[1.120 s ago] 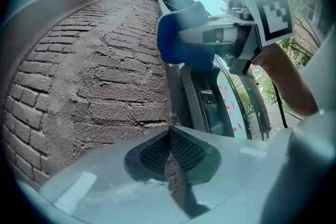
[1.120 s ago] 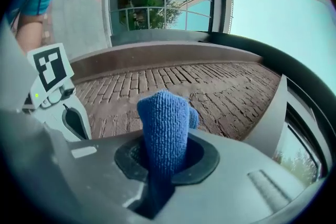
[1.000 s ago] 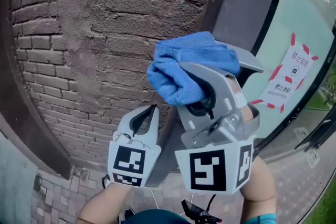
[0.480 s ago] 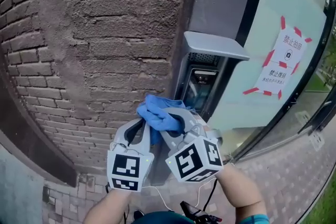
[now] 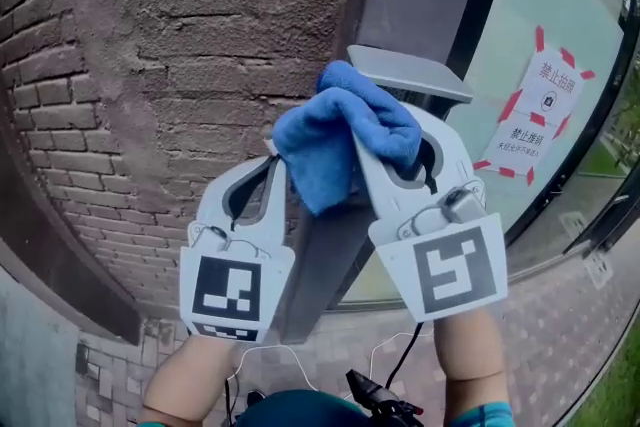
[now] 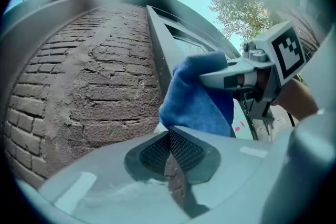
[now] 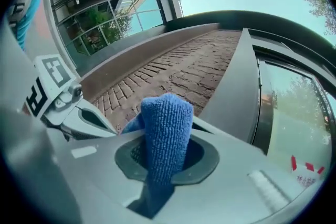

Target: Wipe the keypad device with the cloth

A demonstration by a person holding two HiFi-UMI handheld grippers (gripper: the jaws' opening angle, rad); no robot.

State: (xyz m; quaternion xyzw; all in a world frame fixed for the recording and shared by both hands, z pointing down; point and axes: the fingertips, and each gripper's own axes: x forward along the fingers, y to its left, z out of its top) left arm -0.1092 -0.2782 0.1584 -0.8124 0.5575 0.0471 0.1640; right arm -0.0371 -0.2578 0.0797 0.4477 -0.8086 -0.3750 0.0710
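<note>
Fingers of the right gripper are clamped on the blue cloth at the centre of the head view. It covers the keypad device, with only the hood showing at upper centre. The forearm reaches up from bottom right. The left gripper sits just beside it.

Left gripper view: jaws together on nothing, cloth just ahead.

Right gripper view: cloth bunched between the jaws, tail hanging.

Risk: the loose tail may snag the hood edge or pull free if dragged hard.
</note>
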